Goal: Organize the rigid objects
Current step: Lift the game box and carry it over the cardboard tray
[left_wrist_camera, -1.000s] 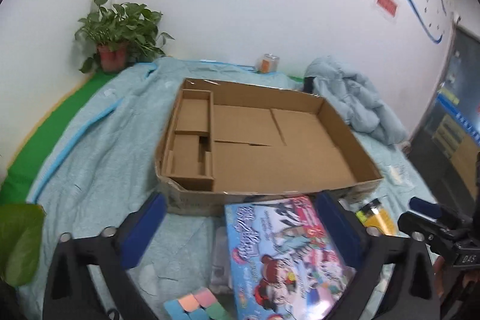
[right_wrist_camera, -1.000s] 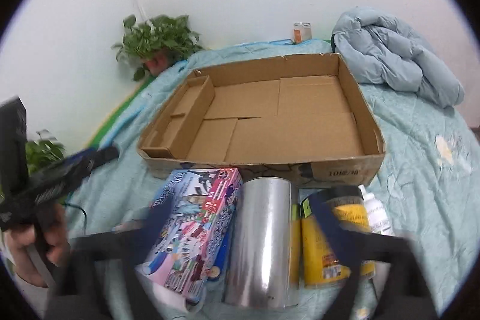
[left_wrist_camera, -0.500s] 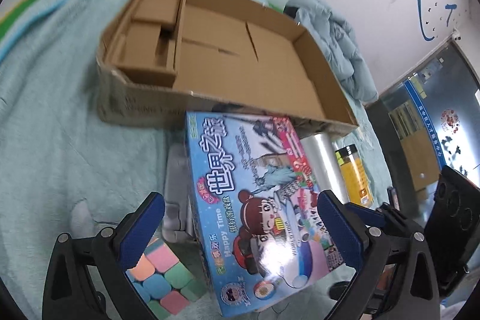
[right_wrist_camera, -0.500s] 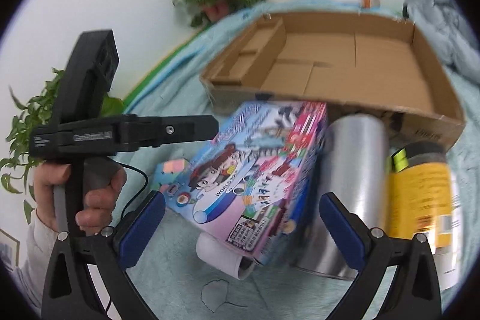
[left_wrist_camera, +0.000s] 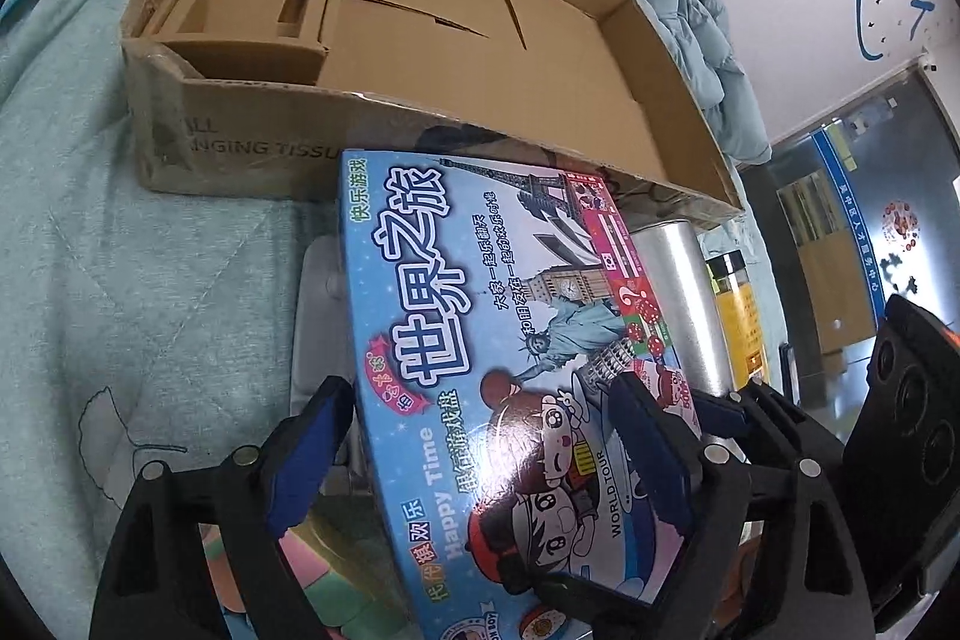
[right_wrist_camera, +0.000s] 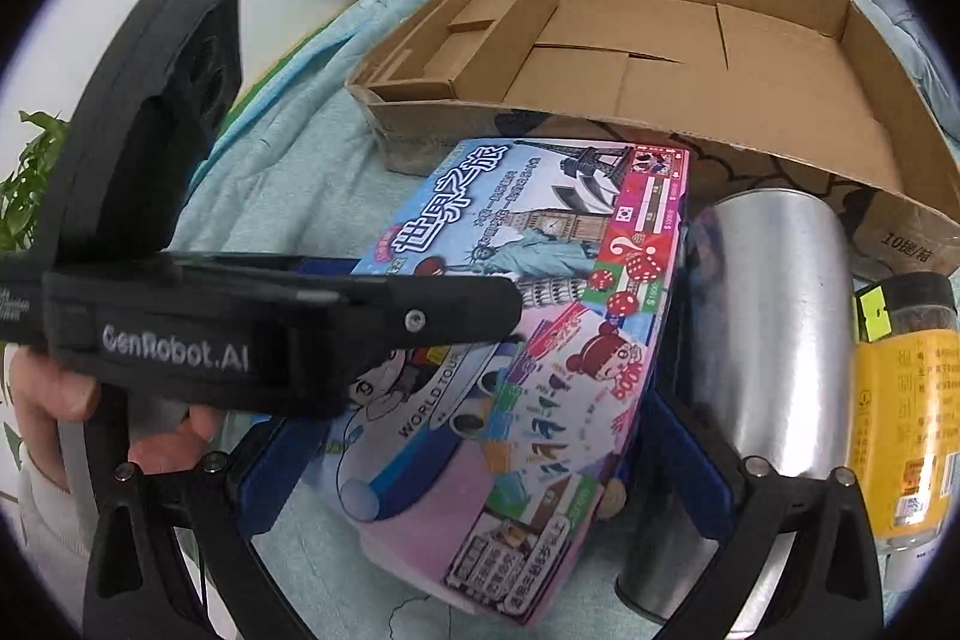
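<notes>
**Left wrist view: both grippers straddle the board game box**

Your bed, under its pale teal quilt (left_wrist_camera: 120, 280), carries everything. Largest on it is the open cardboard tray (left_wrist_camera: 456, 58), with small dividers at one end. Leaning against its near wall lies the board game box (left_wrist_camera: 480, 340), resting partly on a translucent plastic case (left_wrist_camera: 318, 316). Just beside the box lies a silver cylinder (right_wrist_camera: 768, 316), and next to that a yellow jar (right_wrist_camera: 900, 400) with a black lid. A pastel cube (left_wrist_camera: 324, 574) peeks out under the box's near corner.

Your left gripper (left_wrist_camera: 480, 460) has just been closing, with the box between its blue pads; one pad lies over the printed lid, the other just beside the box's edge, and a firm clamp is not visible. Your right gripper (right_wrist_camera: 474, 460) stands spread around the box's other end, pads just beside its sides, not pressing. Your left hand (right_wrist_camera: 54, 406) grips its handle.
</notes>
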`<move>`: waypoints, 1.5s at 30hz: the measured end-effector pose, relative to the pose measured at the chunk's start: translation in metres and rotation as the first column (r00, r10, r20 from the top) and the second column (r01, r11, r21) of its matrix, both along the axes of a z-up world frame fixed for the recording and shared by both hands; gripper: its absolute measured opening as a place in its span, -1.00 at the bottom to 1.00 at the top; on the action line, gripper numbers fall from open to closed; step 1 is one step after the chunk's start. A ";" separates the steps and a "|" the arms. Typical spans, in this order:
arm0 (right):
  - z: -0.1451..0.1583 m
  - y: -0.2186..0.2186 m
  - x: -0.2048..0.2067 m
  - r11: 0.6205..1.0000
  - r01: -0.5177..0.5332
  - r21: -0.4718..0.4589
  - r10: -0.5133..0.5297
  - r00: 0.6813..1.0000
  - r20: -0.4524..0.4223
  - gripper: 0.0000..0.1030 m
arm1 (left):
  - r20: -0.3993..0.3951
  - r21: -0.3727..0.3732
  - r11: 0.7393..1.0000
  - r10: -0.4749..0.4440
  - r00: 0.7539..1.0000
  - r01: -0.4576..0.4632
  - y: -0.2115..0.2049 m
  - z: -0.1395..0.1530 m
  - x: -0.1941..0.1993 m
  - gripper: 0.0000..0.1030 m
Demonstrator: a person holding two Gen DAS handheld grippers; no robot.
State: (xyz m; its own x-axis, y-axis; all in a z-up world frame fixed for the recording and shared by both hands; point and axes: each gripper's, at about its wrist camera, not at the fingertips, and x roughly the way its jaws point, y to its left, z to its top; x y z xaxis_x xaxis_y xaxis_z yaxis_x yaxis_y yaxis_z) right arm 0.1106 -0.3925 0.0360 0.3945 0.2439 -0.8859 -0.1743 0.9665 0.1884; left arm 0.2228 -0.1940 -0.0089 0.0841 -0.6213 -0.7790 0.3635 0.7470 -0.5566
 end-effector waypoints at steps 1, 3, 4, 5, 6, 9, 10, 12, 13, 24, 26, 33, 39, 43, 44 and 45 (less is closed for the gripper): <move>-0.001 0.000 0.001 1.000 0.004 -0.006 -0.004 1.000 0.000 1.00 | 0.005 0.007 1.000 0.001 1.000 -0.001 -0.001 0.000 -0.001 0.67; -0.003 0.002 0.002 1.000 0.007 -0.024 -0.007 1.000 0.001 1.00 | 0.024 0.023 1.000 0.006 1.000 -0.007 -0.003 0.000 -0.005 0.67; -0.004 0.004 0.003 0.999 0.012 -0.039 -0.012 1.000 0.003 1.00 | 0.033 0.023 1.000 0.010 0.999 -0.011 -0.002 0.001 -0.007 0.67; -0.005 0.005 0.004 0.999 0.017 -0.050 -0.017 1.000 0.006 1.00 | 0.040 0.021 1.000 0.016 0.999 -0.017 0.000 0.002 -0.008 0.66; -0.005 0.006 0.004 0.998 0.025 -0.055 -0.025 1.000 0.012 1.00 | 0.046 0.024 0.999 0.020 0.999 -0.022 -0.001 0.000 -0.009 0.66; -0.005 0.006 0.004 0.997 0.048 -0.063 -0.046 0.999 0.025 1.00 | 0.084 0.043 0.998 0.031 0.996 -0.034 -0.003 0.005 -0.018 0.63; -0.005 0.007 0.004 0.996 0.055 -0.063 -0.053 0.998 0.030 1.00 | 0.098 0.048 0.998 0.033 0.995 -0.038 -0.003 0.007 -0.021 0.62; -0.005 0.006 0.004 0.996 0.065 -0.063 -0.063 0.997 0.039 1.00 | 0.124 0.057 0.997 0.039 0.992 -0.046 -0.003 0.012 -0.029 0.60; -0.004 0.006 0.003 0.996 0.072 -0.061 -0.069 0.997 0.042 1.00 | 0.136 0.059 0.997 0.044 0.990 -0.053 -0.003 0.014 -0.032 0.56; 0.032 0.016 -0.018 0.994 0.081 -0.073 -0.062 0.970 0.235 1.00 | 0.329 0.028 0.991 0.116 0.937 -0.132 0.004 0.083 -0.067 0.56; 0.042 0.016 -0.021 0.994 0.086 -0.070 -0.064 0.960 0.273 1.00 | 0.363 0.024 0.990 0.120 0.924 -0.138 0.006 0.096 -0.071 0.53; 0.071 0.009 -0.022 0.993 0.112 -0.036 -0.091 0.926 0.367 0.99 | 0.482 0.013 0.992 0.107 0.869 -0.129 -0.013 0.149 -0.079 0.50; 0.093 0.003 -0.012 0.990 0.134 -0.037 -0.104 0.893 0.439 0.99 | 0.556 0.004 0.994 0.088 0.826 -0.108 -0.030 0.186 -0.075 0.50; 0.106 -0.005 -0.003 0.989 0.142 -0.038 -0.107 0.873 0.475 0.99 | 0.599 0.004 0.996 0.073 0.798 -0.094 -0.040 0.207 -0.063 0.50; 0.108 -0.006 -0.001 0.989 0.143 -0.040 -0.106 0.870 0.482 0.99 | 0.608 0.004 0.996 0.071 0.791 -0.092 -0.042 0.213 -0.059 0.50; 0.109 -0.008 0.002 0.989 0.143 -0.043 -0.105 0.867 0.488 0.99 | 0.614 0.003 0.996 0.069 0.786 -0.090 -0.044 0.218 -0.055 0.50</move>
